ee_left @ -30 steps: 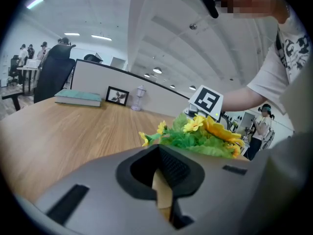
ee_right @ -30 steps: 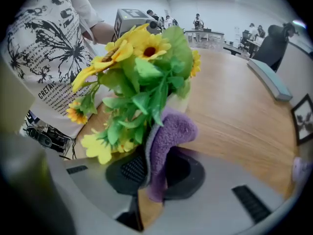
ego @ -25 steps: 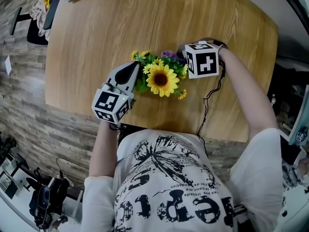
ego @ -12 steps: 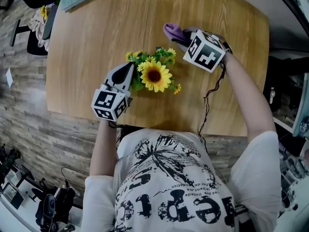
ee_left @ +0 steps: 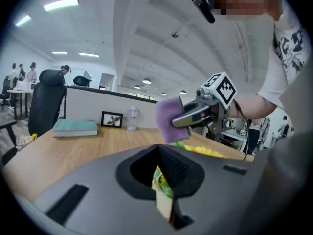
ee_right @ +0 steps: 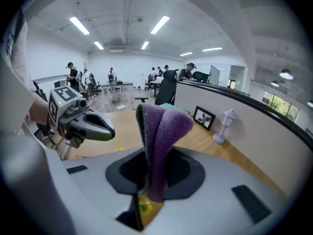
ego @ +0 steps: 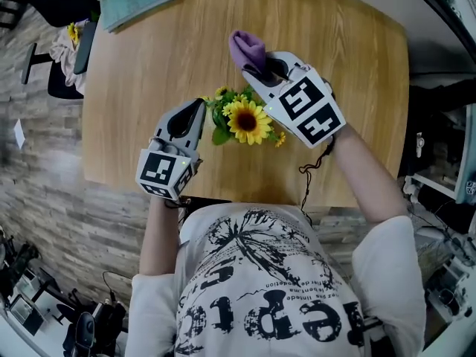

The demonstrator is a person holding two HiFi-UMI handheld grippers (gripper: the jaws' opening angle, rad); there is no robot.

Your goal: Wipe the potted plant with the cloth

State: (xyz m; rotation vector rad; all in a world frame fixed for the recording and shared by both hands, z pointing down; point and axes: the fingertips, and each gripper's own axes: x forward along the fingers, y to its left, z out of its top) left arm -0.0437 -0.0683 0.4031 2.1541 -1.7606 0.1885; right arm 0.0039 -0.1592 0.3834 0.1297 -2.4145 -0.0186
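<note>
— Cloth?
— Your purple cloth (ego: 248,49) is sticking up folded, pinched in your right gripper (ego: 262,71), just beyond the flowers.
— Plant?
— Potted plant (ego: 245,121) is showing one big sunflower facing up, small yellow blooms, green leaves; pot hidden underneath.

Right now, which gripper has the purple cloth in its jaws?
The right gripper: the purple cloth sticks out of its closed jaws. The left gripper is shut beside the potted plant, with no cloth.

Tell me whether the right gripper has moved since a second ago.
Yes. Against the table, the right gripper has swung its purple cloth off the flowers toward the far edge.
</note>
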